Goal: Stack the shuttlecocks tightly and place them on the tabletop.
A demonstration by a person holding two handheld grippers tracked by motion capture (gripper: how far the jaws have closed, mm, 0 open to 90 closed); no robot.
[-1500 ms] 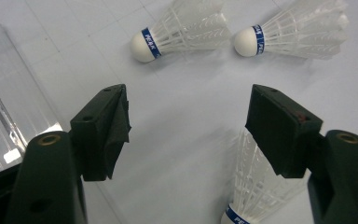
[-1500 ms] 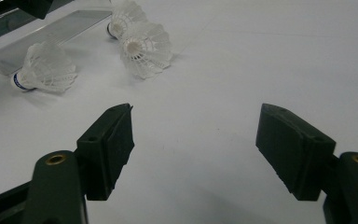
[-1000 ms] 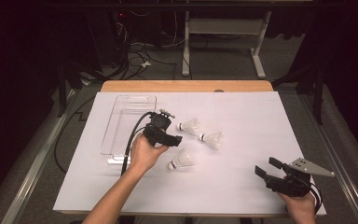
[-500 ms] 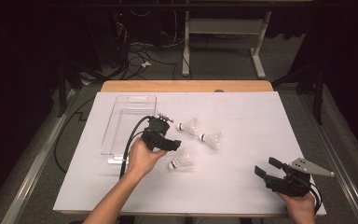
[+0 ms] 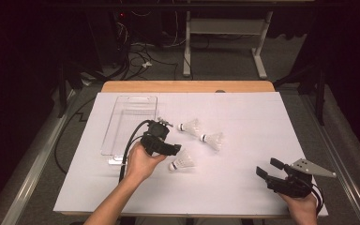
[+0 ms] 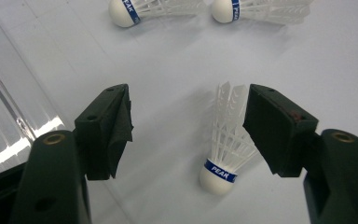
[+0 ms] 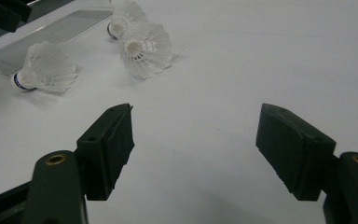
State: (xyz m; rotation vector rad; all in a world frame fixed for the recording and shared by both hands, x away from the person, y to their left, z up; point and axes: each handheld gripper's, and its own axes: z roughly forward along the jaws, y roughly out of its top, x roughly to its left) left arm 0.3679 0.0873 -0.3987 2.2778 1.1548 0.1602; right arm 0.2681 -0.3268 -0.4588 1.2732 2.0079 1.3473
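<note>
So the left claw (image 5: 177, 151) is hanging right over the nearest shuttlecock (image 5: 183, 162), the one lying closest to the person on the white sheet (image 5: 243, 187) that's covering the counter (image 5: 187, 86). In the left gripper view the jaws are standing wide apart with nothing clamped between them. The shuttlecock (image 6: 226, 149) is lying in the gap but way over toward the right-hand jaw, with that pad sitting just beside its feathers; I can't tell if it's actually touching. Its white cork end with the blue band is pointing toward the camera and the feathers are pointing away.

Two more shuttlecocks are lying a bit farther out on the sheet: one (image 5: 190, 126) just past the left claw, and another (image 5: 212, 139) to its right. They're close to each other but not touching. In the left gripper view both are showing along the top edge, cork ends to the left.

A clear plastic tray (image 5: 129, 124) is sitting on the left part of the sheet, right next to the left hand (image 5: 140, 164).

The right claw (image 5: 269, 168) is sitting well apart from all that, near the front right corner of the sheet, jaws spread wide and gripping nothing. From its own view, it's looking across bare sheet toward the three shuttlecocks in the distance.
</note>
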